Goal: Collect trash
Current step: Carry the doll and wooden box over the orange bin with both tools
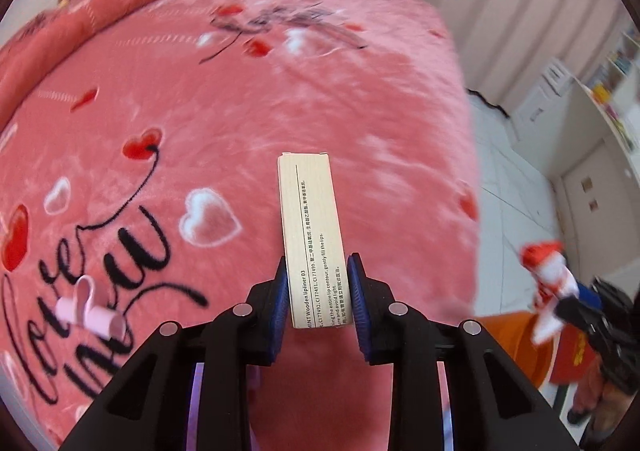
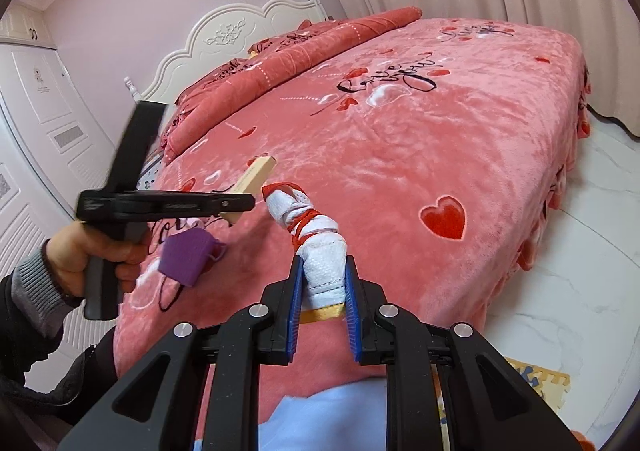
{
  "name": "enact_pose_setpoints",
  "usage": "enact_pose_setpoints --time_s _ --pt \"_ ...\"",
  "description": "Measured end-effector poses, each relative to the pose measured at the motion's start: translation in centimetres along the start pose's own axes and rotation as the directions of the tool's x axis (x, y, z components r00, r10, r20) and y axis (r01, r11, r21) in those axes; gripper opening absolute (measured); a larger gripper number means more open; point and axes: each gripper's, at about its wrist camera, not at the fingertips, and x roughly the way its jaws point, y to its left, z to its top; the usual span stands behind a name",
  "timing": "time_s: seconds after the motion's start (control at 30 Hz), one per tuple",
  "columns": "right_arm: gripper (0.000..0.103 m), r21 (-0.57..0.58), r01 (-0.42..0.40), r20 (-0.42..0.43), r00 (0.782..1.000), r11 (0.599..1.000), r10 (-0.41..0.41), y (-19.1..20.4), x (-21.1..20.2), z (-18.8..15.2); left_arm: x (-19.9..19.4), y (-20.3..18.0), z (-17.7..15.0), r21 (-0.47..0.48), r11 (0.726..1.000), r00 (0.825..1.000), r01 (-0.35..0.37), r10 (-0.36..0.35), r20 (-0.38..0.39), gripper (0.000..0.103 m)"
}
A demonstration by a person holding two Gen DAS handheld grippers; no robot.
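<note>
You hold 2 items clamped, box [image 1: 314,239] in left gripper [image 1: 318,291], bundle [image 2: 316,247] in right gripper [image 2: 323,293]; mask [image 2: 186,261] and curl [image 1: 90,309] remain on the bed [image 2: 460,123].

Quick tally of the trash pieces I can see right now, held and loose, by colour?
Beige: 1, lipliner box in the left gripper
White-and-red: 1, cloth bundle in the right gripper
Purple: 1, mask on the bed
Pink: 1, curled paper strip on the bed
Total: 4
</note>
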Motion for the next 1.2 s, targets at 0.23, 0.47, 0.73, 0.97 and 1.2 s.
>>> enact_pose_setpoints --time_s 0.23,0.47,0.73,0.97,1.2 --pt "0.02 -0.005 0.013 0.02 1.0 1.0 -0.013 2.5 -3.5 -2.1 -5.4 -3.7 -4.0 0.124 0.991 0.998 0.052 -0.057 0.037 0.03" --pt "0.02 0.003 0.032 0.04 0.999 0.999 -0.032 5.1 -7.4 -5.1 -8.7 -6.5 -8.1 0.22 0.972 0.995 0.082 -0.094 0.042 0.03" --pt "0.02 0.019 0.052 0.05 0.997 0.998 -0.053 6.7 -10.6 -7.9 -10.1 -9.0 -11.2 0.288 0.951 0.991 0.116 -0.13 0.031 0.03" --pt "0.02 0.059 0.092 0.078 0.992 0.994 -0.096 6.2 -14.1 -10.3 -10.4 -12.0 -12.8 0.358 0.923 0.988 0.142 -0.157 0.012 0.03" --pt "0.02 0.138 0.165 0.113 0.977 0.977 -0.181 3.3 -18.5 -12.9 -9.5 -16.6 -13.1 0.445 0.875 0.979 0.19 -0.202 -0.021 0.03"
